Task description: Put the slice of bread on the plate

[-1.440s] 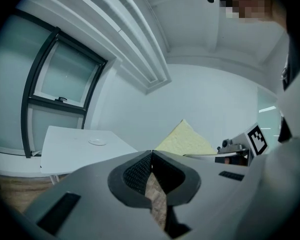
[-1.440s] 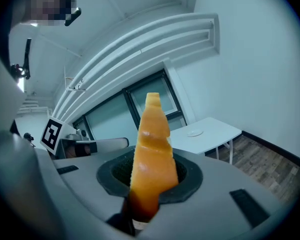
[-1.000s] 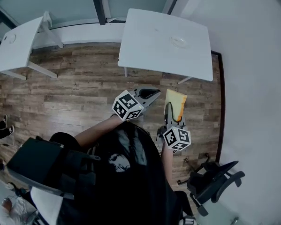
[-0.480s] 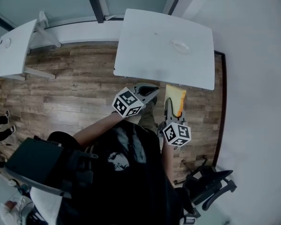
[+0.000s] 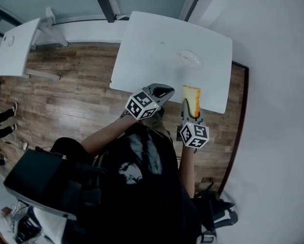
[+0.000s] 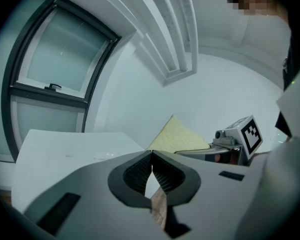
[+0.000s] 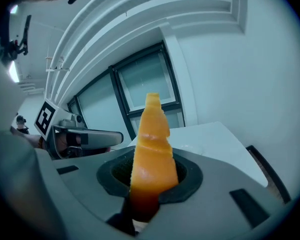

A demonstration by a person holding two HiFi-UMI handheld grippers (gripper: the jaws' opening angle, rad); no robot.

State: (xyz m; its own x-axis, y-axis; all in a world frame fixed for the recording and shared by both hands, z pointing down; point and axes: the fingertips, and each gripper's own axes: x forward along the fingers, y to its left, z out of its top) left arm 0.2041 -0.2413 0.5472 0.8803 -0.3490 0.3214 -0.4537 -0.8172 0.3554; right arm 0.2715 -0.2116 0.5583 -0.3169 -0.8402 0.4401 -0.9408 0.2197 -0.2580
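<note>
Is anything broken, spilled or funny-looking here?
Nothing stands out. The bread slice is pinched upright in the right gripper, by the table's near edge. The plate sits flat on the table, with nothing spilled.

Probably an office or lab room: plain white tables, wood-plank floor, dark-framed glazing.

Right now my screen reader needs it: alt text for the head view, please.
The right gripper holds a slice of bread at the white table, short of the clear plate. The shut, empty left gripper hovers beside it.
</note>
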